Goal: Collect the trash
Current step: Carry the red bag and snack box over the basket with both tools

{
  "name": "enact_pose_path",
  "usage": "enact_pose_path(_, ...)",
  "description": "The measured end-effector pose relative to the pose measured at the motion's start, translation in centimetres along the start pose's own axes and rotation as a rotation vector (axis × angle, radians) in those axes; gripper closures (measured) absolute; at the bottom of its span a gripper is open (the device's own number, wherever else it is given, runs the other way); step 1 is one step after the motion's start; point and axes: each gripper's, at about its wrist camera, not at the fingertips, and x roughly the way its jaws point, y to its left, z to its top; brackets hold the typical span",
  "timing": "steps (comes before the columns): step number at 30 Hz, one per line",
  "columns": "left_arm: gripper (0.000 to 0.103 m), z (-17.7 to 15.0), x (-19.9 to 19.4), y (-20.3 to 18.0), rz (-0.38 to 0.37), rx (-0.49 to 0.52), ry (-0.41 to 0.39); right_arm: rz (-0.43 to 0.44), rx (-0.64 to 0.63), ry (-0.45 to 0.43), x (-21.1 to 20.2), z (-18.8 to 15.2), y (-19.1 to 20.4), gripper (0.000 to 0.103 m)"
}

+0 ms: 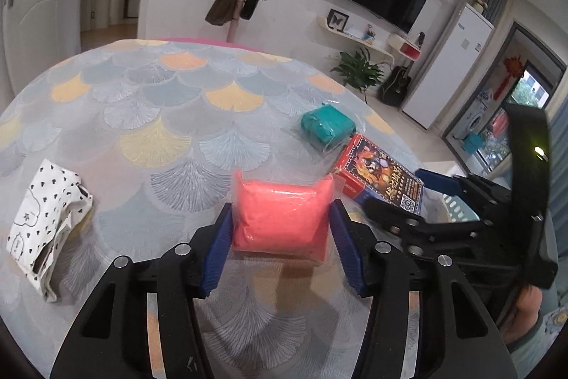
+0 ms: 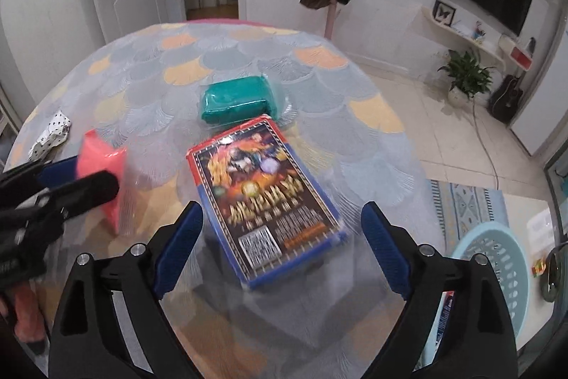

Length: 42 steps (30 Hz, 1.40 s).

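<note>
A: Left wrist view puts the pink packet point(image 1: 282, 219) squarely between our left gripper point(image 1: 280, 222) pads, which sit against its two sides, so we read the jaws as closed on it. It rests on the patterned tablecloth point(image 1: 159, 102).

B: Agreed. From the packet, the teal packet point(image 1: 327, 127) lies at one o'clock, the printed box point(image 1: 381, 180) at two o'clock and the spotted paper bag point(image 1: 46, 229) at nine o'clock.

A: Right wrist view shows our right gripper point(image 2: 282, 247) spread wide around the near end of the box, pads clear of both edges, nothing held.

B: We should ease it forward until the pads flank the long sides, then close squarely so the box cannot twist.

A: With the left, we squeeze gently; the soft packet may slip in its film. The pale blue basket point(image 2: 497, 258) on the floor at four o'clock from the box looks like our drop point, though we only guess that.
</note>
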Motion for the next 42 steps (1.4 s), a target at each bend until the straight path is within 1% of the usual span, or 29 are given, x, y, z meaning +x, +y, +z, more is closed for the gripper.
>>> enact_pose_path(3, 0.051, -0.4, -1.1, -0.6, 0.01, 0.025, -0.064, -0.004, -0.002, 0.018, 0.8, 0.5, 0.3, 0.016)
enact_pose_path(6, 0.05, -0.6, -1.8, -1.7, 0.011, 0.08, -0.094, 0.001, 0.019, 0.018, 1.0, 0.7, 0.2, 0.016)
enact_pose_path(8, 0.05, -0.5, -1.7, -1.7, 0.0, 0.084, -0.09, -0.009, 0.02, 0.01, 0.8, 0.6, 0.3, 0.018)
enact_pose_path(9, 0.05, -0.3, -1.5, -1.4, -0.003, 0.072, -0.083, -0.015, 0.017, 0.001, 0.6, 0.5, 0.4, 0.022)
enact_pose_path(10, 0.05, -0.3, -1.5, -1.0, -0.007, 0.057, -0.081, -0.02, 0.014, -0.005, 0.5, 0.5, 0.6, 0.031)
enact_pose_path(11, 0.05, -0.2, -1.5, -0.8, -0.012, 0.048, -0.081, -0.027, 0.014, -0.017, 0.3, 0.2, 0.7, 0.035)
enact_pose_path(13, 0.05, -0.5, -1.6, -0.7, -0.02, 0.039, -0.084, -0.041, 0.025, -0.048, -0.5, -0.1, 0.7, 0.038)
enact_pose_path(15, 0.05, -0.6, -1.6, -0.8, -0.023, 0.047, -0.085, -0.036, 0.059, -0.079, -1.4, -0.4, 0.4, 0.04)
enact_pose_path(18, 0.05, -0.3, -1.4, -1.0, -0.028, 0.057, -0.081, -0.014, 0.142, -0.121, -3.1, -2.0, 0.1, 0.042)
enact_pose_path(22, 0.051, -0.3, -1.4, -0.9, -0.026, 0.055, -0.081, -0.036, 0.204, -0.163, -5.2, -4.3, 0.3, 0.042)
enact_pose_path(25, 0.051, -0.2, -1.4, -1.4, -0.026, 0.075, -0.085, -0.055, 0.241, -0.176, -6.4, -5.8, 0.0, 0.042)
enact_pose_path(26, 0.051, -0.1, -1.4, -1.6, -0.032, 0.074, -0.086, -0.069, 0.246, -0.178, -6.8, -6.2, -0.1, 0.042)
enact_pose_path(29, 0.051, 0.0, -1.6, -2.4, -0.085, 0.063, -0.078, -0.112, 0.258, -0.2, -8.4, -7.1, -0.7, 0.042)
enact_pose_path(32, 0.051, 0.2, -2.5, -4.8, -0.107, 0.124, -0.104, -0.171, 0.271, -0.226, -10.1, -7.6, -1.7, 0.042)
enact_pose_path(37, 0.051, 1.1, -3.7, -9.9, -0.196, 0.213, -0.134, -0.267, 0.311, -0.29, -13.1, -7.9, -3.7, 0.043)
enact_pose_path(39, 0.051, 1.6, -3.9, -11.8, -0.227, 0.242, -0.146, -0.347, 0.335, -0.307, -14.1, -8.3, -4.6, 0.043)
enact_pose_path(42, 0.051, 1.9, -3.6, -15.2, -0.272, 0.301, -0.152, -0.407, 0.383, -0.323, -15.2, -9.2, -6.4, 0.043)
